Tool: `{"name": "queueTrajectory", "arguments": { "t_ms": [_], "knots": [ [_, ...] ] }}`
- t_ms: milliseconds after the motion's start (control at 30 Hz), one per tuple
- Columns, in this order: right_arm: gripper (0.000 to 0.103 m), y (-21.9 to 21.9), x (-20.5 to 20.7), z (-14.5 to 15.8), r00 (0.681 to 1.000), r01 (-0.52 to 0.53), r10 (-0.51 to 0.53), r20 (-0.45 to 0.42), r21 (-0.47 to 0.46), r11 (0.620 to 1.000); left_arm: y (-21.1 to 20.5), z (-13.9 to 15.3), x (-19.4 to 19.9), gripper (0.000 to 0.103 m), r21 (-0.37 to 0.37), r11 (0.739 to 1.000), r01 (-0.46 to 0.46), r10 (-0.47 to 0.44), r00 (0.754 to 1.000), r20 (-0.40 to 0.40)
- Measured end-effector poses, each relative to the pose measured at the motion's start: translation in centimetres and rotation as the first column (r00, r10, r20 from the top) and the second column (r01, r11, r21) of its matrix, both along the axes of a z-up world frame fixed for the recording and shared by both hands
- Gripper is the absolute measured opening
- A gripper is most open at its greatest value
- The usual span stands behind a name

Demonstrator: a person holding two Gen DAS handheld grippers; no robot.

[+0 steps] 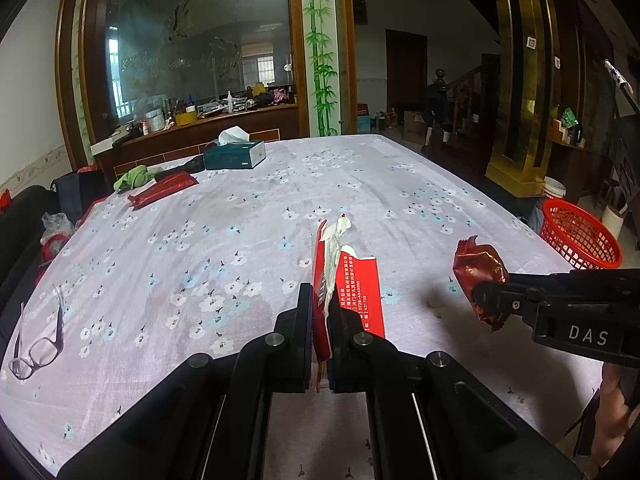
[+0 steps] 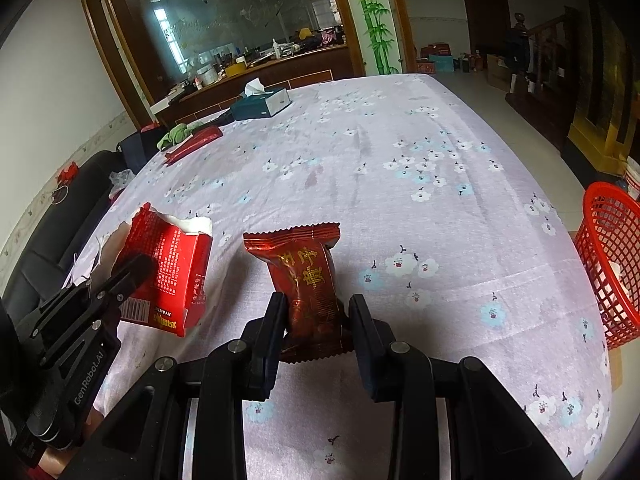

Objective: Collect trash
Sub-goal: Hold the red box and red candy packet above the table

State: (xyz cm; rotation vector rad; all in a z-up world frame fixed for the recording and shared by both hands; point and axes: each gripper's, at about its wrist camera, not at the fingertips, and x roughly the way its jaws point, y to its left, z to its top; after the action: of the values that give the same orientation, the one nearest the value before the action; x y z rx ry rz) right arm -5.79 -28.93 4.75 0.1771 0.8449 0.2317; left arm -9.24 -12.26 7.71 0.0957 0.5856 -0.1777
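My left gripper (image 1: 322,300) is shut on a torn red paper box (image 1: 360,288) with white lining, held above the floral tablecloth (image 1: 200,240). The right wrist view shows that box (image 2: 172,272) at the left, pinched by the left gripper (image 2: 132,268). My right gripper (image 2: 316,308) is shut on a dark red snack wrapper (image 2: 308,280) with gold characters, held upright over the cloth. From the left wrist camera, the wrapper (image 1: 478,270) hangs at the right in the right gripper (image 1: 486,294). A red mesh basket (image 2: 612,260) stands off the table's right edge, also the basket (image 1: 576,236).
Eyeglasses (image 1: 38,344) lie near the left edge. A tissue box (image 1: 234,152), a green cloth (image 1: 134,178) and a red packet (image 1: 162,188) sit at the far left. Dark seats (image 2: 60,220) line the left side. A white bucket (image 1: 554,190) stands behind the basket.
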Motion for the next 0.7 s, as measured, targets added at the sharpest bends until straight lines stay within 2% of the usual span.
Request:
{"name": "queueTrajectory", "arguments": {
  "t_ms": [700],
  "knots": [
    [0.035, -1.4, -1.4, 0.7, 0.999, 0.022, -0.023, 0.025, 0.021, 1.0, -1.2, 0.3, -0.9, 0.005, 0.028, 0.999, 0.024, -0.024, 0.999, 0.022]
  ]
}}
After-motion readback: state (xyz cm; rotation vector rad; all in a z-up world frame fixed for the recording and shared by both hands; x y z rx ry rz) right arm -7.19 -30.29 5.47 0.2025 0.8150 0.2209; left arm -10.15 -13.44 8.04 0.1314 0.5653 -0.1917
